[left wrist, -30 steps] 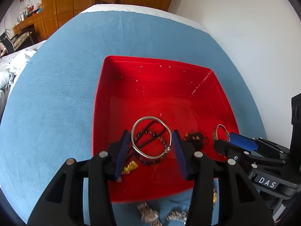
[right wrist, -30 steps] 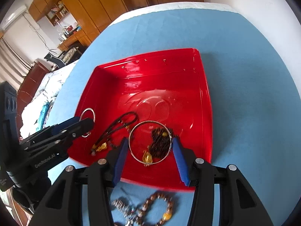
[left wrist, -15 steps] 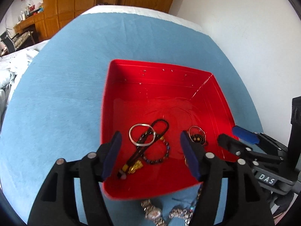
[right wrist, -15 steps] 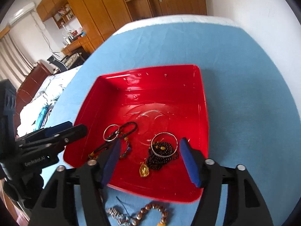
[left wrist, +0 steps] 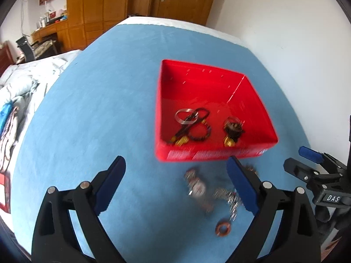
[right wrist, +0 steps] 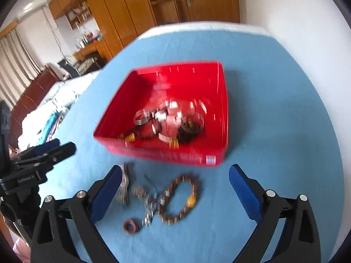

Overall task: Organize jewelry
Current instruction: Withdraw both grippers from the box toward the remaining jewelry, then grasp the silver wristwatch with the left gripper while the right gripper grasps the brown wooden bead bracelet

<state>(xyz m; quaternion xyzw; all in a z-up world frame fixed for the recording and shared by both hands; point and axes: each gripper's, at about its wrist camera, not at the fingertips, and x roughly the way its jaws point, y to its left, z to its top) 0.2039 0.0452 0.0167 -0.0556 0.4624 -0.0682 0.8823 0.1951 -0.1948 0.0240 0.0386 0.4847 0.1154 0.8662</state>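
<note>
I have both tools pulled clear of the red tray (left wrist: 216, 153), and I judge I am between picks: some pieces are filed, more wait outside. The left hand-held gripper (left wrist: 175, 184) has its jaws opening, wide apart with nothing pressed between them, and the right hand-held gripper (right wrist: 175, 188) is the same, its jaws opening over loose pieces without touching any. Inside the tray lie a silver bangle (left wrist: 184, 116) across a dark cord necklace (left wrist: 193, 122), a dark beaded bracelet (left wrist: 200, 132) and, a little to their right, a dark bead cluster with a gold charm (left wrist: 233, 131). On the blue cloth (left wrist: 98, 109) just in front of the tray, the unsorted pile is a watch (left wrist: 197, 186), a tangled silver chain (left wrist: 228, 197), a brown bead bracelet (right wrist: 179, 197) and a small reddish ring (right wrist: 131, 226); motion blur smears all of them, so finer detail I cannot tell. My next move, as I read it, calls for dropping one tool onto a single piece: the bead bracelet sits most nearly between the right tool's fingers, and I would close on its beads rather than the chain tangled beside it. The table is covered by that blue cloth, with a white wall (left wrist: 296, 43) to the right, wooden wardrobes (right wrist: 131, 11) behind, and rumpled bedding (left wrist: 19, 92) off to the left.
</note>
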